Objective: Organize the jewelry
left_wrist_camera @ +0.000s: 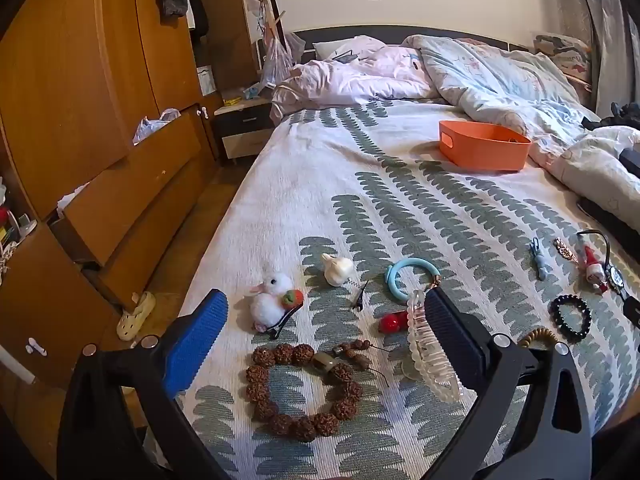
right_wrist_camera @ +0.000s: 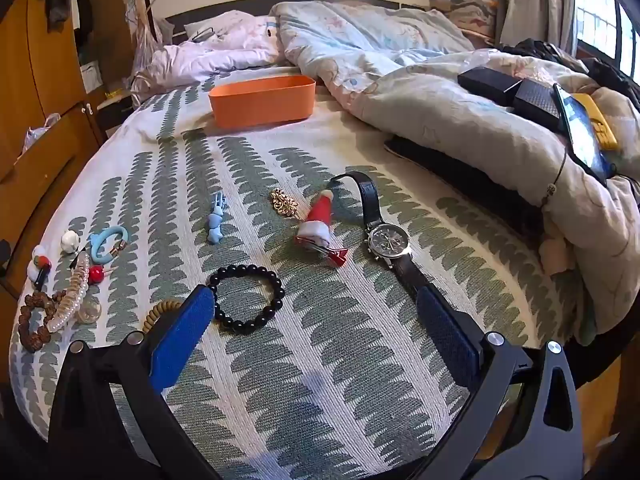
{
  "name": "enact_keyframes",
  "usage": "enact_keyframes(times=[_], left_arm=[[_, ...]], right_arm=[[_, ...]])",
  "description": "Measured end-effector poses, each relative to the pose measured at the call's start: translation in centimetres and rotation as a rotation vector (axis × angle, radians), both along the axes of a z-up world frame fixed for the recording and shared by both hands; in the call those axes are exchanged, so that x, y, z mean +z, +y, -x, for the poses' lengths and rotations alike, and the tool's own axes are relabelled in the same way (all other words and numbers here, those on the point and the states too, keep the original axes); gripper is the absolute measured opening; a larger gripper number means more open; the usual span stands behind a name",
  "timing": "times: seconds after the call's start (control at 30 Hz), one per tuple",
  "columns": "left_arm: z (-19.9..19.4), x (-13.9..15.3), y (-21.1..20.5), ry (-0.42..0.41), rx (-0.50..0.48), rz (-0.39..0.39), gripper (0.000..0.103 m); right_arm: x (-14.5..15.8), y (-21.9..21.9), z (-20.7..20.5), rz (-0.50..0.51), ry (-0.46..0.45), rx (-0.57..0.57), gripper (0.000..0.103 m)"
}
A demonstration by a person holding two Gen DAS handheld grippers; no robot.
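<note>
Jewelry lies scattered on the bed near its front edge. My left gripper [left_wrist_camera: 326, 320] is open above a brown bead bracelet [left_wrist_camera: 300, 392], with a clear hair claw [left_wrist_camera: 430, 356] against its right finger. A white bunny clip [left_wrist_camera: 272, 300], a light blue ring bracelet [left_wrist_camera: 410, 278] and a red bead [left_wrist_camera: 390, 322] lie beyond. My right gripper [right_wrist_camera: 316, 312] is open; a black bead bracelet [right_wrist_camera: 248, 298] lies by its left finger and a wristwatch [right_wrist_camera: 386, 240] by its right one. A Santa clip [right_wrist_camera: 318, 224], gold brooch [right_wrist_camera: 283, 202] and blue clip [right_wrist_camera: 216, 218] lie further out. The orange bin [right_wrist_camera: 262, 100] stands far back.
Rumpled duvets [right_wrist_camera: 440, 92] cover the back and right of the bed, with dark boxes [right_wrist_camera: 508, 88] and a phone [right_wrist_camera: 584, 132] on top. A wooden wardrobe with open drawers [left_wrist_camera: 120, 184] and a nightstand [left_wrist_camera: 244, 128] stand left of the bed.
</note>
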State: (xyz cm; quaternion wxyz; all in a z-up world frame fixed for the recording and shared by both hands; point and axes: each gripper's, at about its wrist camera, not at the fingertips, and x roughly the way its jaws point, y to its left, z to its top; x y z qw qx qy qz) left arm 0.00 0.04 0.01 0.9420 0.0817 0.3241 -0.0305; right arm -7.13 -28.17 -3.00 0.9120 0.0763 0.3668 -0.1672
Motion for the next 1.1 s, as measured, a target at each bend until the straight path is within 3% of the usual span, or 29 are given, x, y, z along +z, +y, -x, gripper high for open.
enact_keyframes(times=[0.7, 0.87, 1.1], left_arm=[[-0.4, -0.4, 0.5, 0.033, 0.016, 0.017, 0.097], [-0.2, -0.4, 0.6, 0.007, 0.043, -0.025, 0.097], [-0.3, -0.6, 0.6, 0.028, 0.031, -0.026, 0.097]], right_arm=[[-0.2, -0.1, -0.1, -0.012, 0.01, 0.006, 0.1], [-0.5, 0.0, 0.0, -0.047, 0.013, 0.033, 0.1], [-0.2, 0.5, 0.2, -0.015, 0.003, 0.04, 0.1]])
